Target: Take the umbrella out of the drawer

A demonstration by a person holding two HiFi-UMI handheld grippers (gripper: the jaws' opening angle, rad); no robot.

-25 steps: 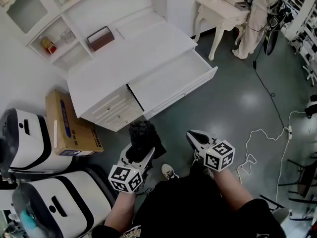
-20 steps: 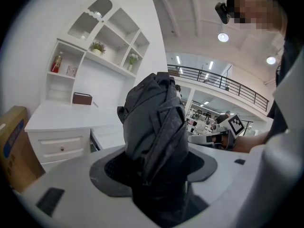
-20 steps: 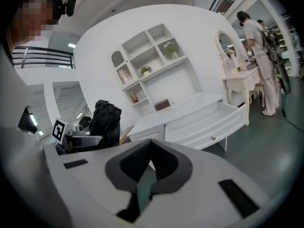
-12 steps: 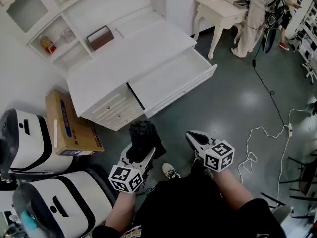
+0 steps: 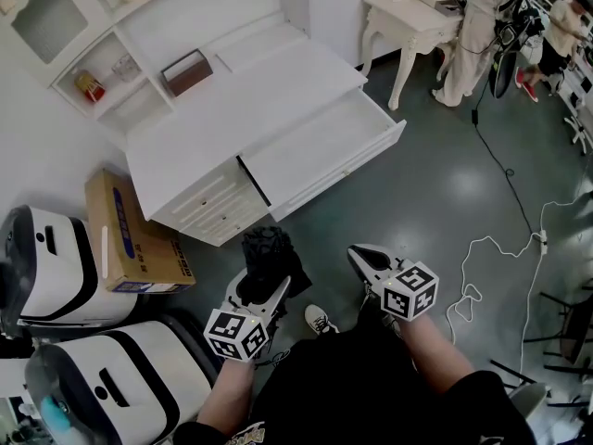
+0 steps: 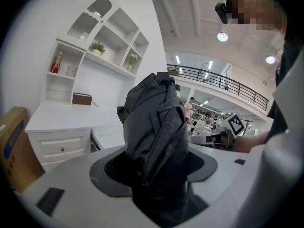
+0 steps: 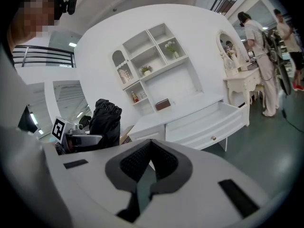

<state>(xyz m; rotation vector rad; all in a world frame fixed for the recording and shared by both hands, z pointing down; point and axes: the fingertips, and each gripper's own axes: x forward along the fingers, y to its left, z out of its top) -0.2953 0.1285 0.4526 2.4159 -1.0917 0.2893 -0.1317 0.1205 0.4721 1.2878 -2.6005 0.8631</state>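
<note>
Well, left claw (image 5: pixel 266 284) grips umbrella (image 5: pixel 267 248) low, right claw (image 5: pixel 363 256) closed, empty; slack fabric could slip, dropping it

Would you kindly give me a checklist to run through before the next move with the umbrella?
1. The left gripper has its jaws clamped on the umbrella: ok.
2. The umbrella is out of the drawer: ok.
3. The right gripper holds nothing, jaws together: ok.
4. The drawer is shut: not ok, it stands open.
</note>
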